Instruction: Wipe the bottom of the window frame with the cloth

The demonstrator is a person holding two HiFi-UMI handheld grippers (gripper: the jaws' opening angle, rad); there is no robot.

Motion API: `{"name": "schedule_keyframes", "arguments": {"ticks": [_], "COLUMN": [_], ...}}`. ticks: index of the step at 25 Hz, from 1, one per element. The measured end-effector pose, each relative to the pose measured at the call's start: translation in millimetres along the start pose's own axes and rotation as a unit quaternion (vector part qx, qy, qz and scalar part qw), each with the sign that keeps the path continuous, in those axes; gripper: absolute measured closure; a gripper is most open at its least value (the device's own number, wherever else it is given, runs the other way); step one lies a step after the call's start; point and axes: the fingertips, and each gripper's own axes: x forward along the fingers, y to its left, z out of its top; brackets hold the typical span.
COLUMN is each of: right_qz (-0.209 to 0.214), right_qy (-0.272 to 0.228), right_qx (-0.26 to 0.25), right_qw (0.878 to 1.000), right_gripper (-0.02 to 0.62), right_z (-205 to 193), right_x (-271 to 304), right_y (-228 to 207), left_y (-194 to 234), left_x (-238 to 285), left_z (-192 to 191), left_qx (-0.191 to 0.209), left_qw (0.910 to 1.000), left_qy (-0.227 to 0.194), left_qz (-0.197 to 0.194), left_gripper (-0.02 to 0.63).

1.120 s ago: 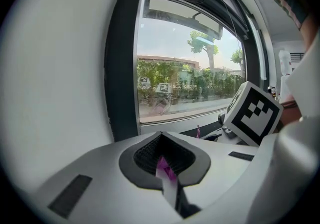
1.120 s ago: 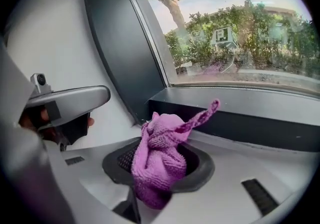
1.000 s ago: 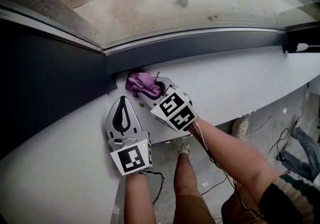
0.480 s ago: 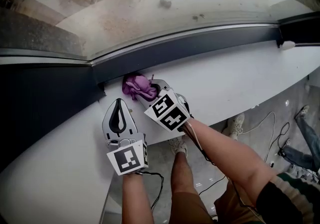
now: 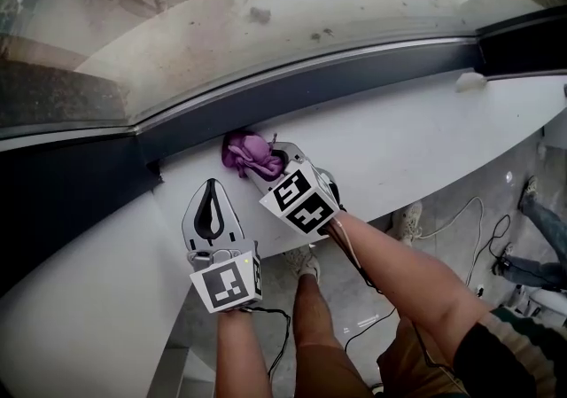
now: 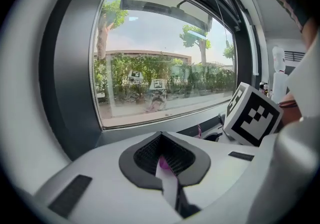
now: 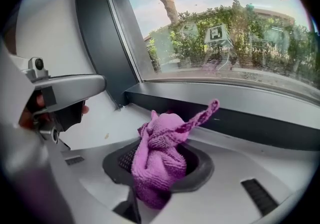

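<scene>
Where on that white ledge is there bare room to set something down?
The long stretch of white ledge right of the purple cloth is bare, bordered by the dark window frame behind and a small white object at the far right. It is crowded near the frame's left corner, where the right tool grips the cloth with the left tool close beside.

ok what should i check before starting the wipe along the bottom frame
1. Cloth grip: right gripper shut on the purple cloth: ok.
2. Cloth touching the bottom window frame: close to it near the left corner; contact cannot tell.
3. Left gripper out of the way: jaws together, over the white sill, left of the right gripper and off the frame: ok.
4. Path rightward: a small white object sits on the sill by the frame's right end: not ok.
5. Purple speck between the left jaws: cannot tell what it is.
</scene>
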Motion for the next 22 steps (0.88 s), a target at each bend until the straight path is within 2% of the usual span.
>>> {"name": "schedule_keyframes", "arguments": {"ticks": [13,22], "right_qz": [-0.032,-0.062], "right_qy": [0.009,-0.006], "right_qx": [0.016,0.027], "right_qw": [0.999,0.998], "right_gripper": [0.451,0.451], "right_z": [-27.1,-64.5], "right_x": [-55.7,-127.6], "right_y": [-69.0,-156.9], "left_y": [-71.3,-176.3], "left_x": [27.7,59.4], "left_z": [16.9,36.6], "left_qx": [0.008,0.022], "left_qw": [0.9997,0.9986], "left_qy": [0.004,-0.007], "left_qz": [-0.025,-0.048], "left_gripper": [0.603,0.603]}}
